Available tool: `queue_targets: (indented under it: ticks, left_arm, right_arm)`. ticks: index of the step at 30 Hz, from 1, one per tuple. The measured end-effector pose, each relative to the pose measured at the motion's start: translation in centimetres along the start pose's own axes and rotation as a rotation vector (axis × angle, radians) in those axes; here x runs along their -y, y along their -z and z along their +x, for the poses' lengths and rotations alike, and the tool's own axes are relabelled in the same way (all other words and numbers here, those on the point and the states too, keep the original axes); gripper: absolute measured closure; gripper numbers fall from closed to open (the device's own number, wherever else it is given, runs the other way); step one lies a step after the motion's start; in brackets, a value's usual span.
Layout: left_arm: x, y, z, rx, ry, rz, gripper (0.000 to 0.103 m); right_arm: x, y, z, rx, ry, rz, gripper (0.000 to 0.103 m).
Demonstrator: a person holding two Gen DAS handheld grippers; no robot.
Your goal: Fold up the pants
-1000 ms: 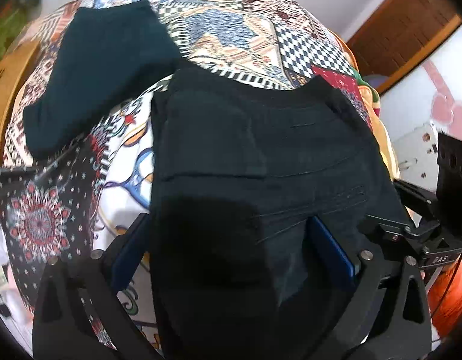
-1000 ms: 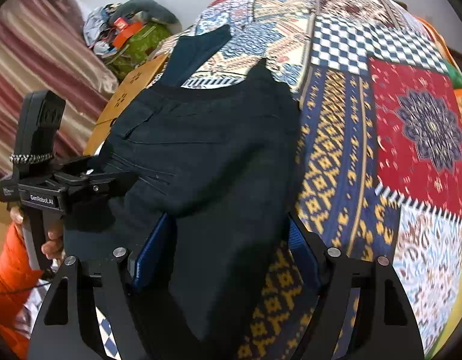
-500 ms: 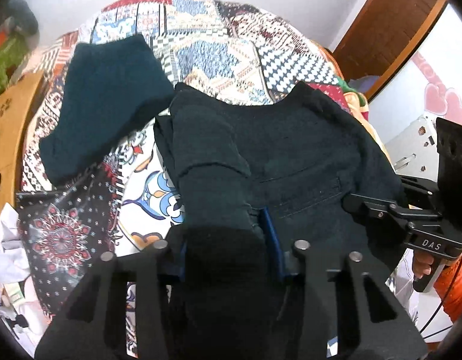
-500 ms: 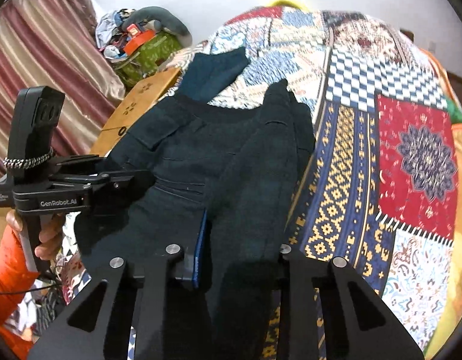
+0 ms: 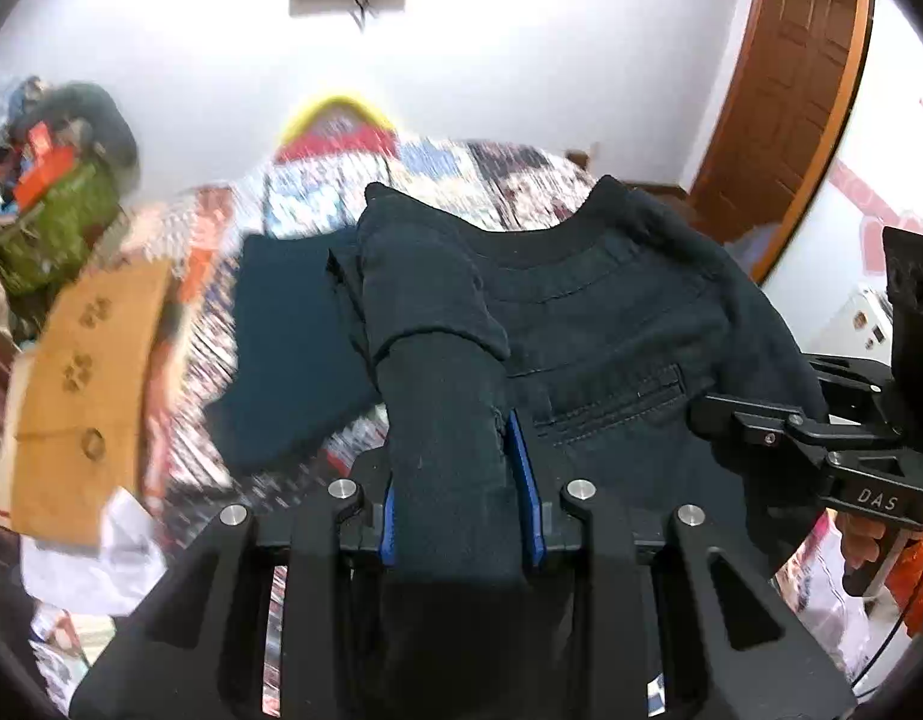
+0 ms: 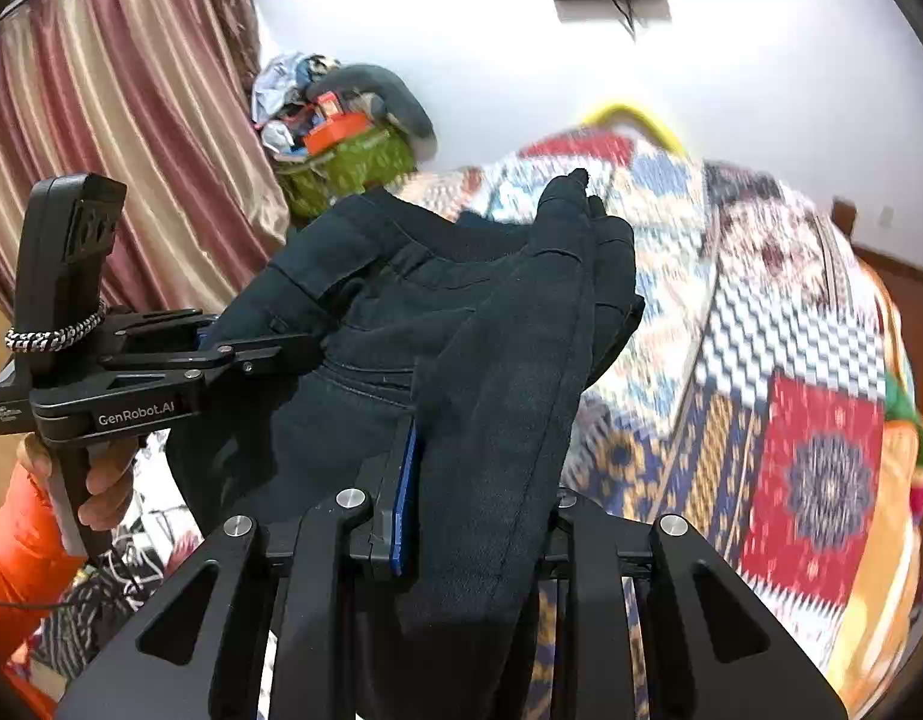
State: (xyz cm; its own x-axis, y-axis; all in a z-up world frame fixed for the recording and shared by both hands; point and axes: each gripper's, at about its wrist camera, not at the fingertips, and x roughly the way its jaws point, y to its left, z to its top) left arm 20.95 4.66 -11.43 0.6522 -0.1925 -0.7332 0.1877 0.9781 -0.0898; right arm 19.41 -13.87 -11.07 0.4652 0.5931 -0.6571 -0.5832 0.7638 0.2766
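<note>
The black pants (image 5: pixel 611 324) hang lifted above the patchwork bed, waistband far and a back pocket showing. My left gripper (image 5: pixel 458 480) is shut on a bunched left part of the pants. My right gripper (image 6: pixel 479 468) is shut on the right part of the pants (image 6: pixel 521 360), whose cloth rises between the blue pads (image 6: pixel 404 480). Each gripper shows in the other's view: the right one (image 5: pixel 761 426) at the pants' right side, the left one (image 6: pixel 245 357) at their left side.
The bed's patchwork quilt (image 6: pixel 809 420) lies below, blurred. A folded dark teal garment (image 5: pixel 287 348) lies on it to the left. A cardboard box (image 5: pixel 83 396) and a pile of bags (image 6: pixel 347 144) stand at the left. A wooden door (image 5: pixel 785 78) is at the right.
Both grippers have closed on the pants and lifted them off the bed. The views have tilted up and now show the wall; the background is blurred by motion.
</note>
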Motion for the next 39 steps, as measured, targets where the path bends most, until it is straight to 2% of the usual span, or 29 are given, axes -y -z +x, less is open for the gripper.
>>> queue_targets:
  ticks: [5,14,20,27,32,35,36,39]
  left_arm:
    - [-2.9,-3.0,-1.3,0.094,-0.082,0.015,0.072]
    - [-11.1,-6.9,1.8,0.132,-0.15,-0.056,0.072]
    - [-16.6,-6.8,6.9,0.087,-0.178,-0.13,0.072]
    - [-20.9,-5.5,16.0,0.0,-0.201,-0.157,0.072]
    - [-22.8,-4.3,23.0,-0.107,-0.156,-0.216,0.071]
    - [-23.4,-3.1,26.1,-0.164,-0.139,-0.247,0.067]
    - [-22.9,-2.9,26.3,-0.166,-0.151,-0.243,0.063]
    - [-21.9,-2.7,25.7,-0.156,-0.199,-0.199,0.059]
  right_arm:
    - [-1.1,-3.9,1.7,0.049,-0.012,-0.048,0.082]
    - [-2.4,-10.1,8.3,0.065,-0.028,-0.108,0.081]
    - [-2.7,-11.4,14.9,0.018,-0.044,-0.12,0.081]
    - [-0.6,-11.2,23.2,-0.071,-0.035,-0.118,0.081]
    - [1.4,-10.8,28.1,-0.153,0.021,-0.127,0.081]
    - [2.6,-9.7,29.8,-0.207,0.051,-0.114,0.079]
    - [2.8,-9.4,30.1,-0.215,0.066,-0.116,0.078]
    - [3.2,-8.9,29.3,-0.217,0.068,-0.094,0.074]
